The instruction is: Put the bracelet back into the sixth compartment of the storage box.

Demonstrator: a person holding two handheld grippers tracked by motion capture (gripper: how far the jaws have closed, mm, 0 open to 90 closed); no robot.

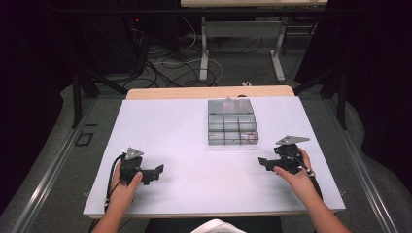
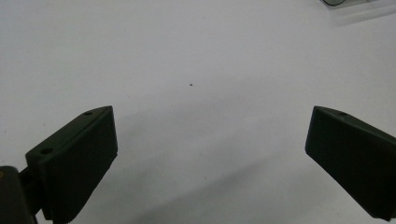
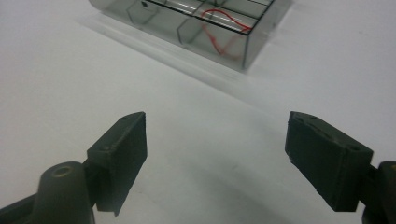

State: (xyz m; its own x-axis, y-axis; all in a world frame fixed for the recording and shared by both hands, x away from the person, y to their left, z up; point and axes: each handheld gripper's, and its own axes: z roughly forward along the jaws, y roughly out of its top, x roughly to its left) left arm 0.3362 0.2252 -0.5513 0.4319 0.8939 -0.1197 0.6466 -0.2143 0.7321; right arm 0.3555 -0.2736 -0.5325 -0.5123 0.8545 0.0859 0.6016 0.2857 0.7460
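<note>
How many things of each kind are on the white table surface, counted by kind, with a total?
Black claw, one in each hand: 2 (left claw, right claw)
Clear box with compartments: 1
Red wire loop inside a corner compartment of the box: 1
Total: 4

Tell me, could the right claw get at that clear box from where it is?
Probably yes: the right claw is open, holds nothing, and only bare table lies between it and the box.

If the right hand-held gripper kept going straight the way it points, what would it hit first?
Probably the clear plastic compartment box, at the corner holding the red wire; bare white table lies before it.
</note>
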